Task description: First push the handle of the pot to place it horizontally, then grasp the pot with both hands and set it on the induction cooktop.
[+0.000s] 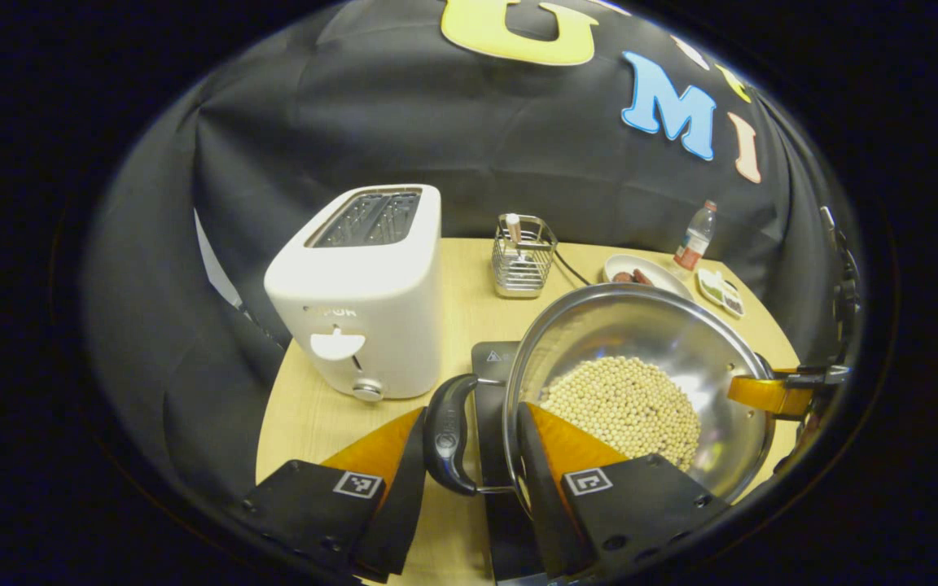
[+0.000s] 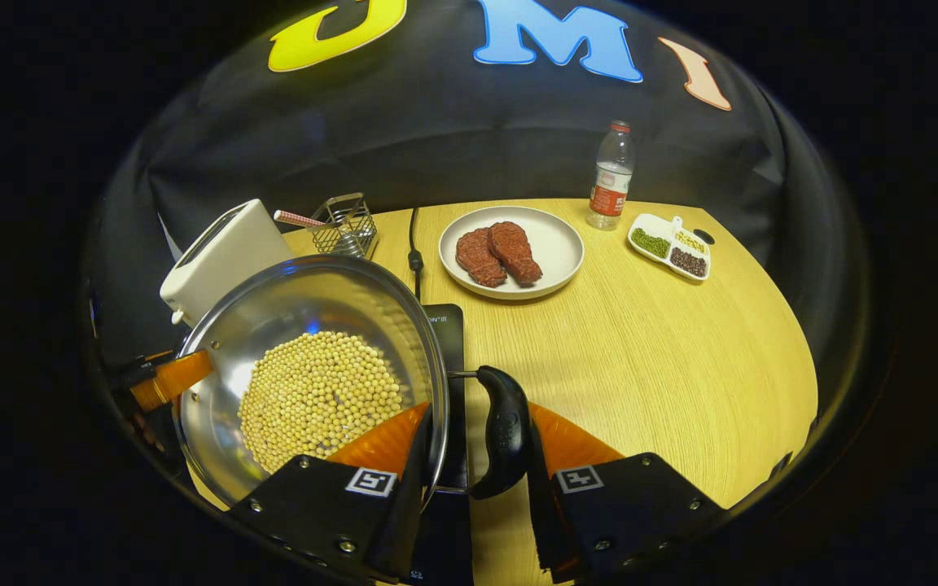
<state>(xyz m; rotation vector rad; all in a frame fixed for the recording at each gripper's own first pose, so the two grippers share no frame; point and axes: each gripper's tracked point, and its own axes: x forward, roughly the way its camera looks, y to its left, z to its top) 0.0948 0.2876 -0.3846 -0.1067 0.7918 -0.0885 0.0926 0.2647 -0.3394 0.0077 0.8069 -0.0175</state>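
Farthest left on the bench (image 2: 648,350) stands a white toaster (image 1: 363,293), with a wire utensil rack (image 1: 523,256) just right of it toward the far edge. Right of the toaster, the steel pot (image 1: 599,334) sits over the black induction cooktop (image 1: 492,358). Its bottom is covered with pale round beans (image 1: 624,403), and whether its base rests on the glass or hangs just above it cannot be told. The left claw (image 1: 471,408) is closed across the pot's left side: one finger lies against the outside of the black side handle (image 1: 449,431) and the other is inside the rim against the wall, so handle and rim are pinched between them. In the right gripper view the right claw (image 2: 479,407) has the same hold on the opposite side, one finger inside the rim over the beans and the other pressed to the outer face of the right side handle (image 2: 506,431). In the left gripper view, one of that claw's fingers (image 1: 766,395) also shows at the pot's far rim. A dark cord (image 2: 414,236) runs from the cooktop toward the far wall. Right of the pot and farther back, a white plate (image 2: 554,244) holds two slabs of red meat (image 2: 495,252). Farther right, a clear bottle (image 2: 611,175) stands upright at the far edge, and a small divided dish (image 2: 669,226) of green, yellow and dark grains lies just to its right.
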